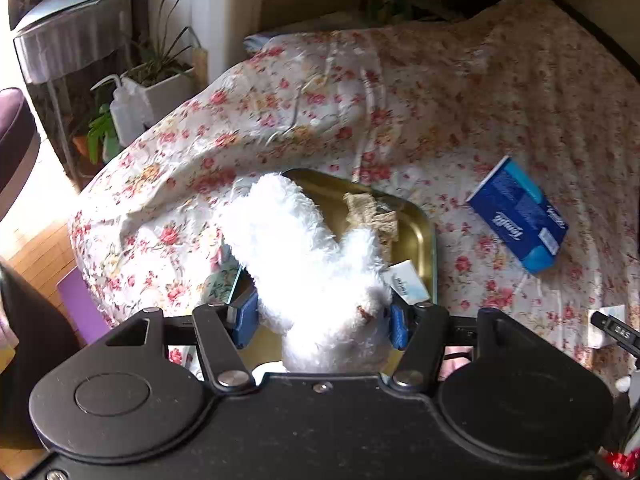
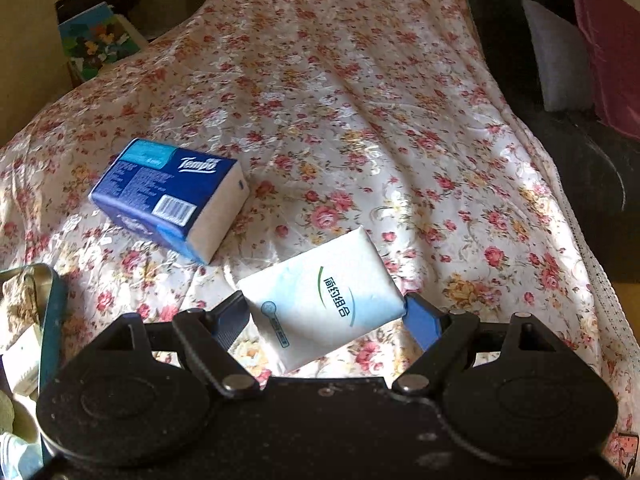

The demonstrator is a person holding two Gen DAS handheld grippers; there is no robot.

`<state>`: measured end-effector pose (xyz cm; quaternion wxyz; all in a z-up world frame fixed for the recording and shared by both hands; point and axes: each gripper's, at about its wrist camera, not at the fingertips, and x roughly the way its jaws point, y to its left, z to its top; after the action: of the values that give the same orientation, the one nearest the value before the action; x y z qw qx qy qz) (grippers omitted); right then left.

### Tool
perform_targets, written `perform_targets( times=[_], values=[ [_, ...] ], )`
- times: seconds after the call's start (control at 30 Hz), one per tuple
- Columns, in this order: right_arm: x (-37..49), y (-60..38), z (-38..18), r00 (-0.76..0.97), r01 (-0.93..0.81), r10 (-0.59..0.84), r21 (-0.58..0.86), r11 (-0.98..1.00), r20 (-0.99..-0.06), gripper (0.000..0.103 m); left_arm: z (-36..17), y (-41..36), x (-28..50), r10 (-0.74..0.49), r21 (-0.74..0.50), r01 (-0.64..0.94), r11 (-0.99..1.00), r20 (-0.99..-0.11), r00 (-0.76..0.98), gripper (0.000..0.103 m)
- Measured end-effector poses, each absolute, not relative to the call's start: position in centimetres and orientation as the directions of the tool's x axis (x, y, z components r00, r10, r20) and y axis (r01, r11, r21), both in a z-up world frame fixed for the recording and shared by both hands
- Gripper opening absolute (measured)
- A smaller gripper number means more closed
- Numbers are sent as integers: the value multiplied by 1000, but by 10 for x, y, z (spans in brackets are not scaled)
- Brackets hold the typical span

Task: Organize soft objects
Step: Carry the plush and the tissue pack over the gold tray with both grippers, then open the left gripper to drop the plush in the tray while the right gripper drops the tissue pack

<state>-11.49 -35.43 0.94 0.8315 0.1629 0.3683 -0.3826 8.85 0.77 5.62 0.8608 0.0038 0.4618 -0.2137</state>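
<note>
My left gripper [image 1: 318, 316] is shut on a fluffy white plush toy [image 1: 304, 256], held over a gold metal tray [image 1: 420, 236] on the flowered bedspread. The tray holds a beige knitted piece [image 1: 368, 210] and a small white tissue pack [image 1: 406, 282]. My right gripper [image 2: 326, 316] is shut on a white tissue pack [image 2: 324, 300] with green print, just above the bedspread. A blue Tempo tissue pack [image 2: 168, 196] lies to its left; it also shows in the left wrist view [image 1: 520, 216]. The tray's edge [image 2: 52, 312] shows at the far left of the right wrist view.
The flowered bedspread [image 2: 380, 120] covers the whole work surface. Potted plants [image 1: 160, 80] and a squeeze bottle [image 1: 124, 112] stand on the floor to the left. A grey cushion [image 2: 560, 60] lies on a dark sofa at the right. A box [image 2: 96, 40] sits far left.
</note>
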Motion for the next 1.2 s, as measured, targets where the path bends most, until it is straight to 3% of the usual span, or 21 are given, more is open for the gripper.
perform_targets(
  times=[0.3,0.57,0.77,1.2],
  values=[
    [-114,-323,24,575,640,-457,26,768,-679,83,44,-2,96,-331,-173,353,919,-827,455,58],
    [-107,-306,23,623,565,-366,73,822,-691,83,40,-5,98,-320,-169,349,922,-838,441,58],
    [-106,-281,31,671,493,-333,63,868,-662,83,41,-6,98,-310,-158,345,925,-838,449,70],
    [-85,-224,39,693,378,-261,31,925,-672,83,54,1,97,-321,-194,293,936,-813,486,71]
  ],
)
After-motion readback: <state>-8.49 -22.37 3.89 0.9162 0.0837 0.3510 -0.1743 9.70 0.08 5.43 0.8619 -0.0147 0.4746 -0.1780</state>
